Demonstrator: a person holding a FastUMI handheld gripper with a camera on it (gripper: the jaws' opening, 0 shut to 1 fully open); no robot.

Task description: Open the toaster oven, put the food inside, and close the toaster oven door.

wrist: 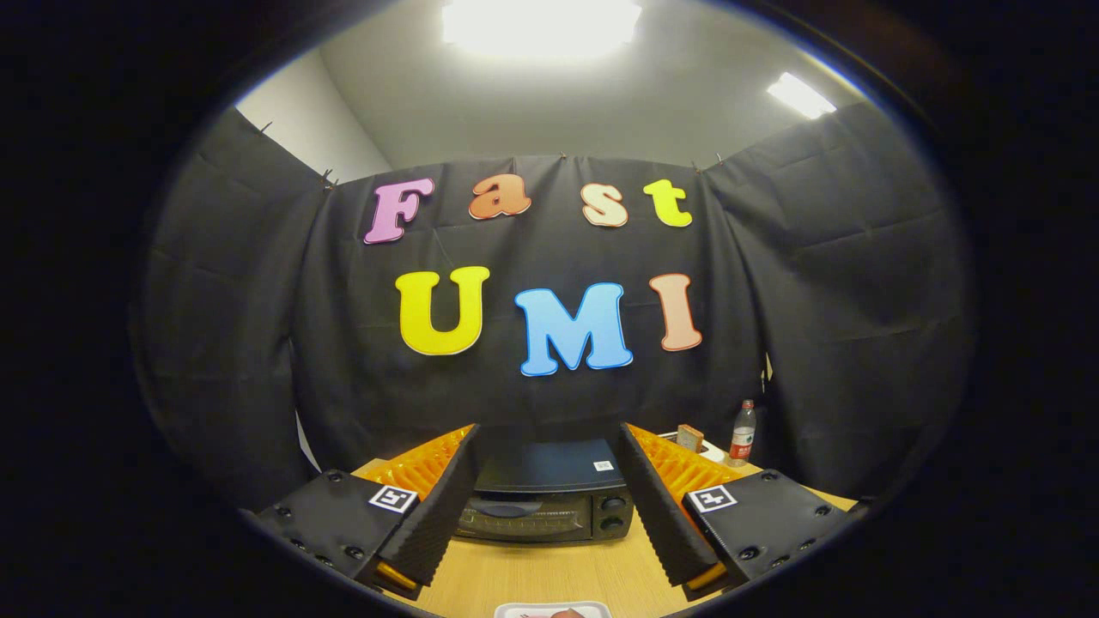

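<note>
Two fingers of the gripper stand wide apart, holding nothing, aimed level across the table at the oven. That oven sits at 12 o'clock from the fingers, framed in the gap between them but beyond their tips, its door shut and two knobs at its right. A plate with food lies at 6 o'clock, nearest the camera. One bottle stands at 2 o'clock, behind the right finger, against the cloth wall
</note>
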